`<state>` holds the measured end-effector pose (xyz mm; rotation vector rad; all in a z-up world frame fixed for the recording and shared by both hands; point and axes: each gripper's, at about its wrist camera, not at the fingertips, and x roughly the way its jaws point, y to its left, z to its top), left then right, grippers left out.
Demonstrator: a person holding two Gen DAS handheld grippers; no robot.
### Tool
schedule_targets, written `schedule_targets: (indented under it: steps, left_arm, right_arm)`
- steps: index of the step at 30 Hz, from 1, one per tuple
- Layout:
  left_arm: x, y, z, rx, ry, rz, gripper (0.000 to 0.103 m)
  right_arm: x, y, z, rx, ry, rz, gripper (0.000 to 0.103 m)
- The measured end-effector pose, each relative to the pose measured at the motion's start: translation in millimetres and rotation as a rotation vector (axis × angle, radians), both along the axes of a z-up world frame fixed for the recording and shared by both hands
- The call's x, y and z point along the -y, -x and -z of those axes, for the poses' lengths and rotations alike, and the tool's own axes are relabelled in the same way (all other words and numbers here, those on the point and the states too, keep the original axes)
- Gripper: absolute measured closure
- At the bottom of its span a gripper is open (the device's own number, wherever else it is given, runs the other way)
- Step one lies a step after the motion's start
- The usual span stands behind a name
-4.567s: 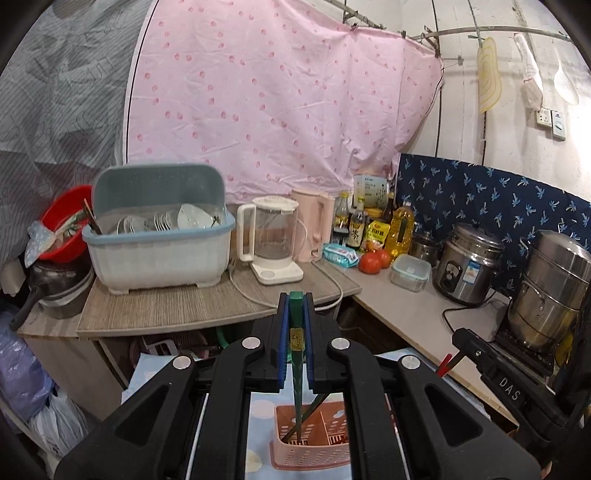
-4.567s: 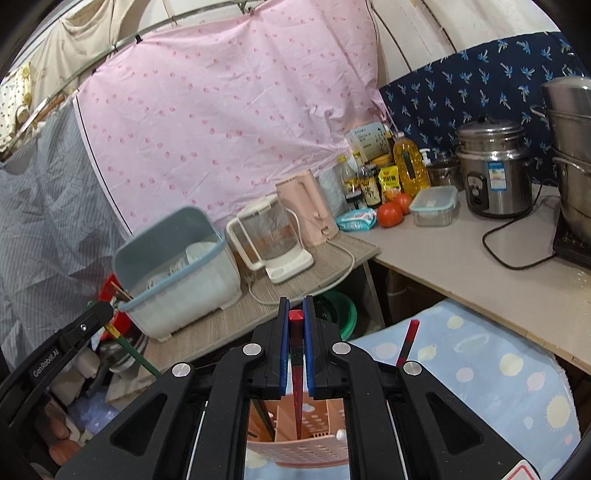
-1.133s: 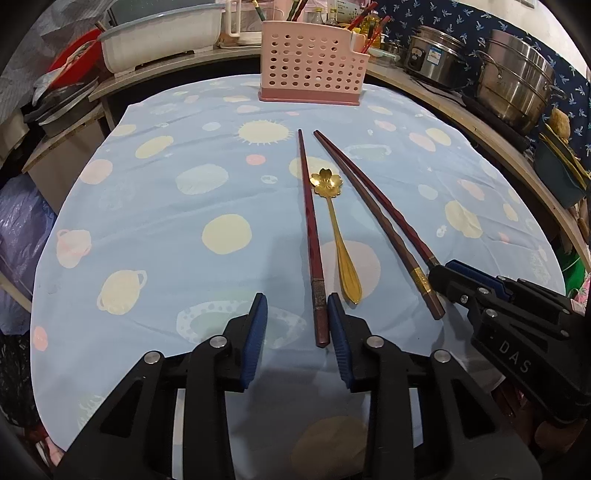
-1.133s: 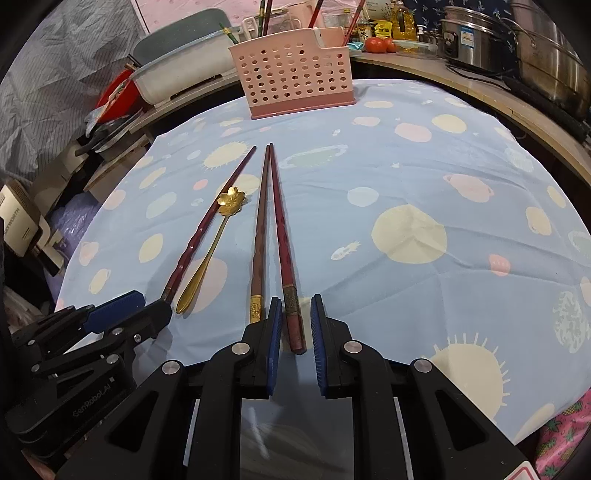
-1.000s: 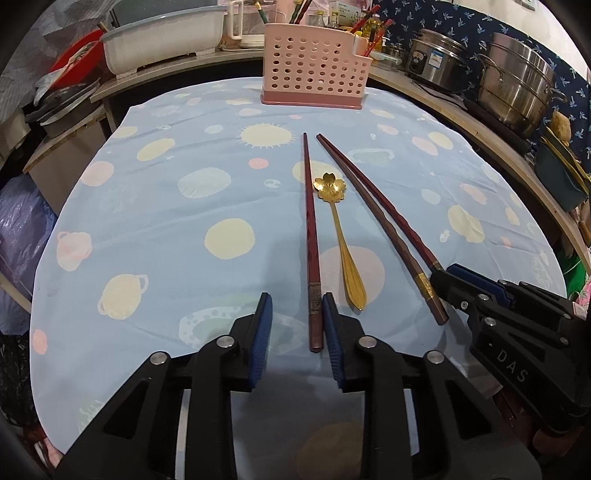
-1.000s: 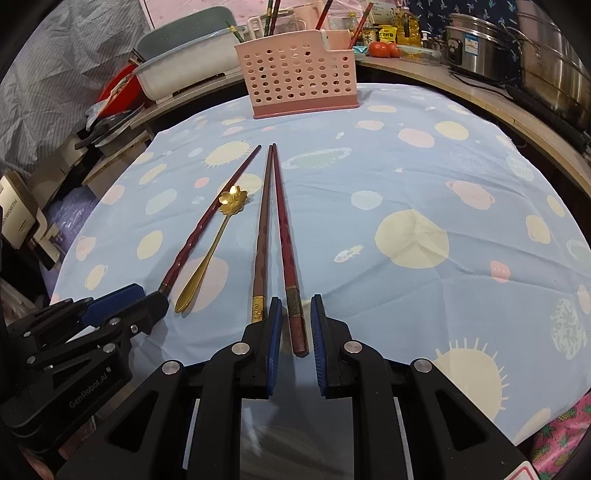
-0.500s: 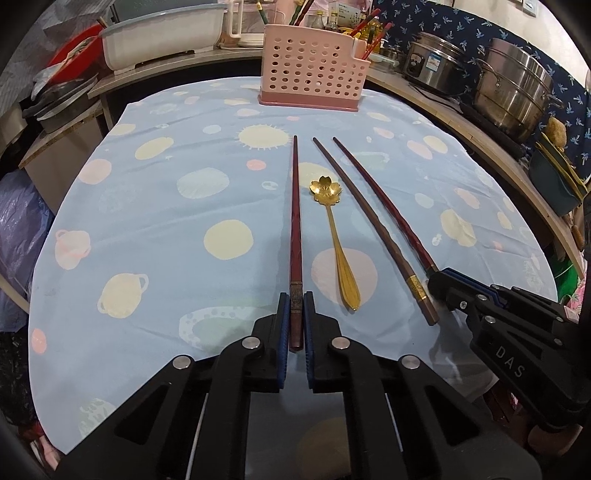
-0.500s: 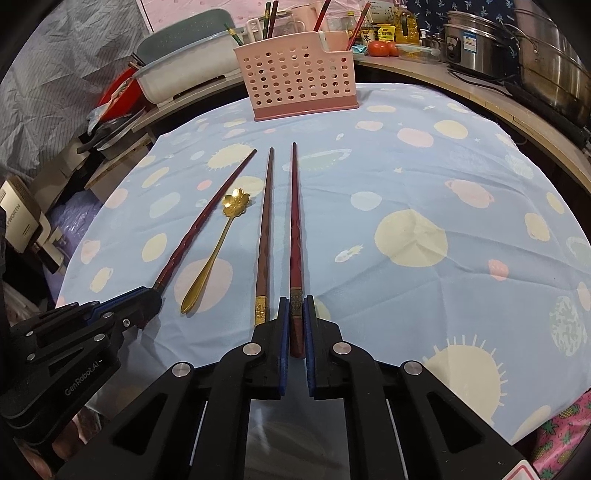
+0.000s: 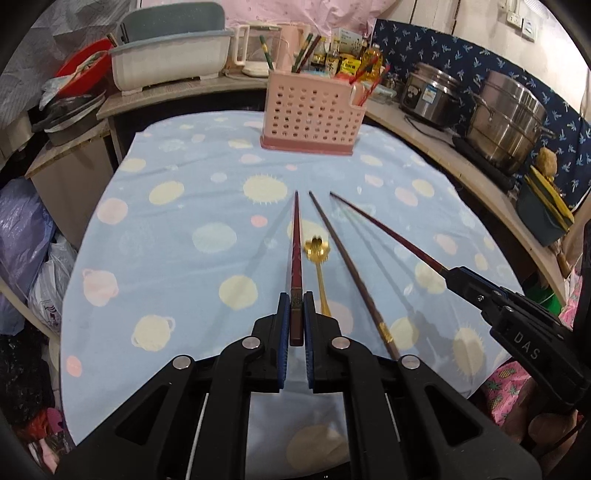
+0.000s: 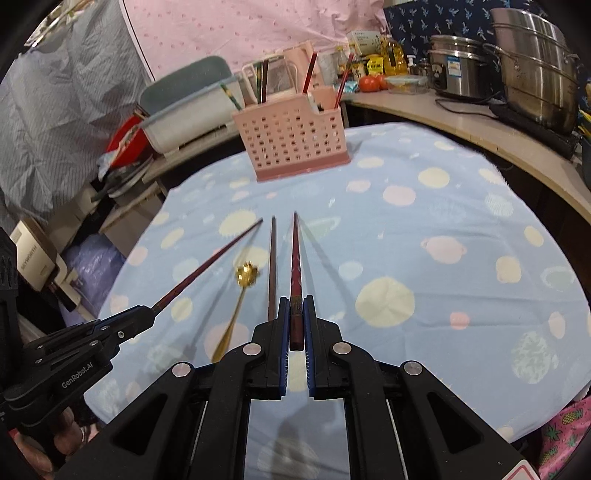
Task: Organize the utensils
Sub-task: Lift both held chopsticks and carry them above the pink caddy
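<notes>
My left tool (image 9: 293, 319) squeezing one red chopstick (image 9: 296, 254), my right tool (image 10: 294, 321) squeezing another red chopstick (image 10: 295, 266), both lifted off the blue spotted surface (image 9: 177, 236), brown chopstick (image 9: 351, 269) and gold spoon (image 9: 319, 266) lying between, pink basket (image 9: 310, 118) far behind

I see a pink dotted sheet (image 10: 236, 33) hanging at twelve o'clock, a grey striped cloth (image 10: 55, 122) at ten, navy patterned fabric (image 9: 461, 70) at two. A pale counter (image 10: 461, 122) curves behind the table's blue spotted cloth (image 9: 177, 229).
</notes>
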<state>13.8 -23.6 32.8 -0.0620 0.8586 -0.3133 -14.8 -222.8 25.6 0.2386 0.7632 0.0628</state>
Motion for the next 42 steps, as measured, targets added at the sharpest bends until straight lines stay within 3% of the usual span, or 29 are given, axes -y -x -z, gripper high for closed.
schedule_targets:
  steps: [11,22,42]
  left_arm:
    - [-8,-34,-84,0.174,0.039,-0.030,0.096]
    - [0,-84,-147,0.306,0.050,-0.038,0.096]
    - [20,-203,-253,0.525,0.109,-0.078,0.096]
  right_arm:
    - [25,-22,-76,0.181,-0.008,0.043,0.096]
    - [41,-70,-129,0.283,-0.015,0.036,0.096]
    - [57,-215,-229,0.478,-0.100,0.085,0.096]
